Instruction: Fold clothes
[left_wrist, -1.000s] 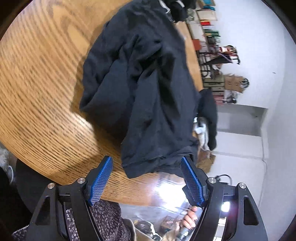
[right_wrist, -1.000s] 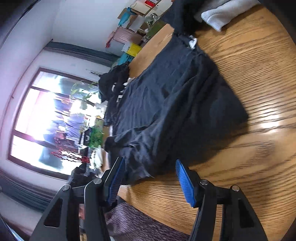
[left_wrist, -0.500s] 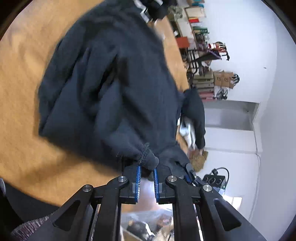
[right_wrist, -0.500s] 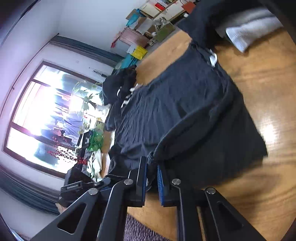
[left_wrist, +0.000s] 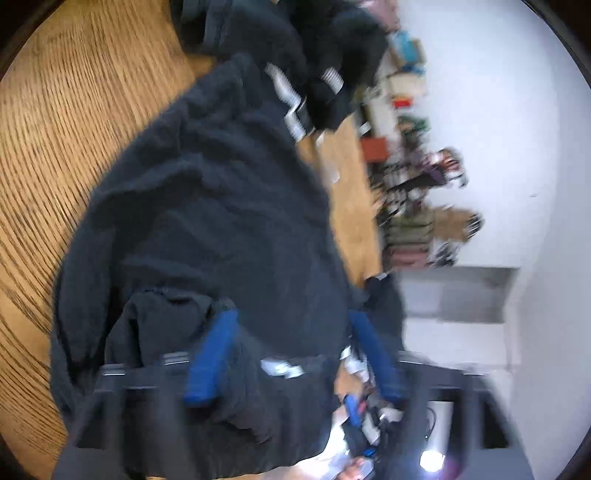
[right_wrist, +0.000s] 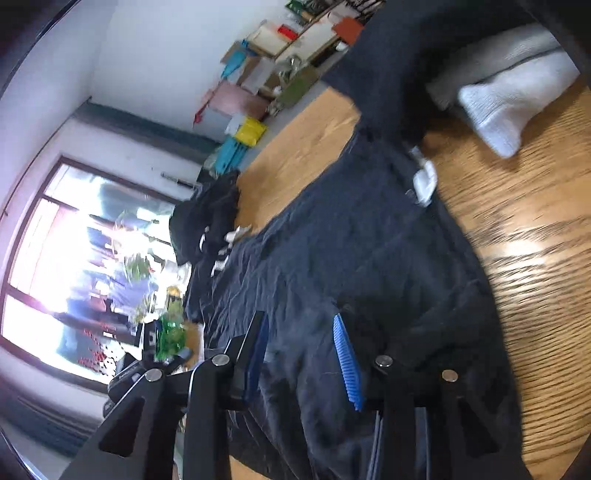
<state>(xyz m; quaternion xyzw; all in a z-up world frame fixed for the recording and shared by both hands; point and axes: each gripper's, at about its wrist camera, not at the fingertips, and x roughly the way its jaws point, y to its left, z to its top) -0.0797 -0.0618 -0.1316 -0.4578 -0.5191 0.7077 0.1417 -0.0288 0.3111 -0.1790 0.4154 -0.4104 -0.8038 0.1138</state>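
Note:
A dark navy garment (left_wrist: 214, 221) lies spread on the round wooden table (left_wrist: 55, 110), with its near hem folded over onto itself. It also shows in the right wrist view (right_wrist: 351, 240). My left gripper (left_wrist: 291, 325) is open just above the folded cloth, blue pads apart, holding nothing. My right gripper (right_wrist: 301, 325) is open too, low over the same garment's near part. A white label (right_wrist: 423, 181) marks the collar at the far end. The left view is blurred.
A pile of dark clothes with white stripes (left_wrist: 314, 66) lies beyond the garment. A folded grey-white item (right_wrist: 509, 92) and another black garment (right_wrist: 388, 66) sit at the far right. More dark clothes (right_wrist: 207, 218) lie at the table's left edge. Cluttered shelves line the wall.
Both grippers shut on the garment's near hem, carried it forward over the body, and have now opened and let it go. The hem lies folded over.

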